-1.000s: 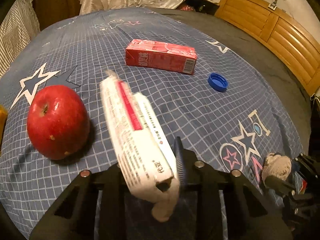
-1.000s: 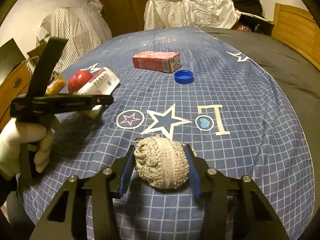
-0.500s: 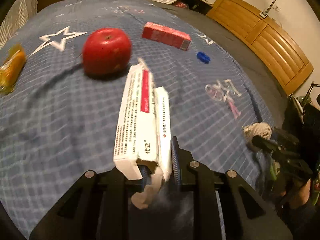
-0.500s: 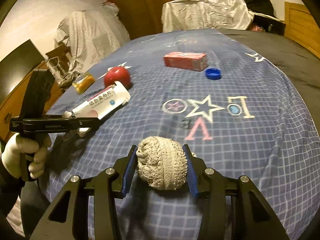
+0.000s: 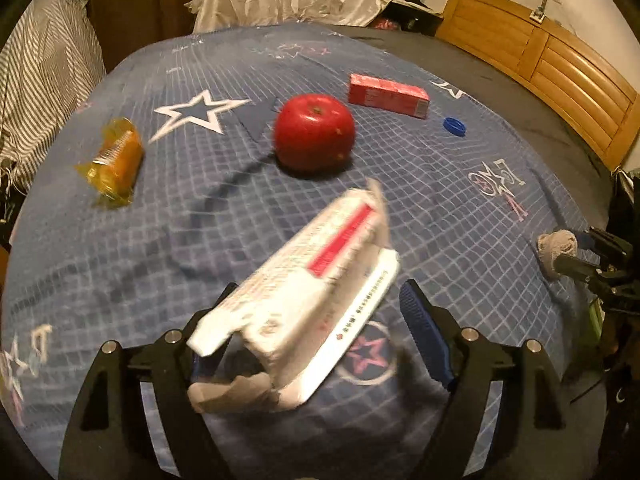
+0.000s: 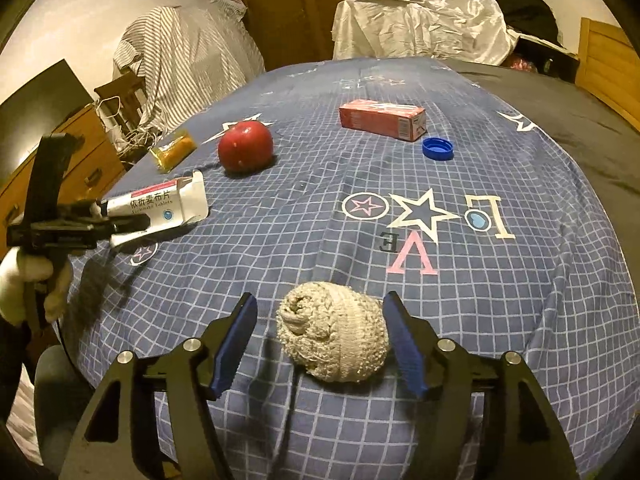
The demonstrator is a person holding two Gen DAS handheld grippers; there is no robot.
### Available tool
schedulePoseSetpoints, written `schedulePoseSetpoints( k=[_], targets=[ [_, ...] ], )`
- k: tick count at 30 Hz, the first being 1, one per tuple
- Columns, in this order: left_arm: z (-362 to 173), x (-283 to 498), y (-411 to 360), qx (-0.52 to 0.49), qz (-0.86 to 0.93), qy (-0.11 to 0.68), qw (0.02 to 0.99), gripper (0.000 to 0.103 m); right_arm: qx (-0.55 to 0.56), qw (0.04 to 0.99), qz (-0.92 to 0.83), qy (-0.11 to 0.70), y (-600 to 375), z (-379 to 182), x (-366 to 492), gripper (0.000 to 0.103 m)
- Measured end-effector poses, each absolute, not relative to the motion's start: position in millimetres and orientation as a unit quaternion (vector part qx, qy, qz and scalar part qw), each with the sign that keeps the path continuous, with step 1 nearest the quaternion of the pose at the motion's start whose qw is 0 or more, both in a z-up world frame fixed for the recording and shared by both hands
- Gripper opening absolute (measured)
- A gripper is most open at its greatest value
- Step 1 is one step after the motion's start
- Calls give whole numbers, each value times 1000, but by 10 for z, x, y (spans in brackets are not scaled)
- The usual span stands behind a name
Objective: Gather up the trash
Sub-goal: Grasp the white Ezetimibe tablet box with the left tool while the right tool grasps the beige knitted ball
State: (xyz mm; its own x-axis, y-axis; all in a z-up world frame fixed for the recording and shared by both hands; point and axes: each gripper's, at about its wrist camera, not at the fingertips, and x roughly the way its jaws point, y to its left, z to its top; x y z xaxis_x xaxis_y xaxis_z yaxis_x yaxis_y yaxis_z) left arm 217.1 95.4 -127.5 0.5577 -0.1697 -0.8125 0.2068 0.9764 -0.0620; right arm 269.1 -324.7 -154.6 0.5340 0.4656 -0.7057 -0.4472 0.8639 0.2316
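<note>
My left gripper (image 5: 316, 332) is open. The crumpled white medicine box (image 5: 316, 284) with a red stripe sits loose between its fingers, blurred and tilted right; it also shows in the right wrist view (image 6: 160, 208). My right gripper (image 6: 320, 340) is open around a beige knitted ball (image 6: 334, 334), which rests against the bed cover near the front edge, apart from both pads. The left gripper (image 6: 120, 224) shows at the left of the right wrist view, and the right gripper (image 5: 576, 256) at the right edge of the left wrist view.
On the blue checked bed cover (image 6: 480, 300) lie a red apple (image 5: 314, 132), a red carton (image 5: 388, 96), a blue bottle cap (image 5: 455, 126) and an orange wrapped snack (image 5: 114, 160). A wooden headboard (image 5: 540, 64) stands at the right. Covered furniture stands behind.
Both grippers have opened. The white box has slipped free and tipped to the right. The knitted ball has dropped out of the right pads' grip. Both cameras pulled back from the bed.
</note>
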Motion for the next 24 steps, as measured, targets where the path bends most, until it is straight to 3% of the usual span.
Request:
schedulePoseSetpoints(
  k=[7, 12, 17, 24],
  targets=[
    [-1042, 2180, 1599, -1, -39, 427, 903, 77, 11, 876, 262, 405, -3239, -1528, 2684, 68],
    [-969, 2206, 1021, 154, -184, 419, 876, 77, 5, 874, 265, 407, -3173, -1519, 2667, 73],
    [-1330, 2433, 600, 249, -260, 473, 804, 77, -10, 871, 267, 412, -3157, -1481, 2662, 76],
    [-1561, 2697, 684, 203, -261, 500, 800, 77, -35, 866, 267, 421, -3136, -1477, 2724, 77]
  ],
)
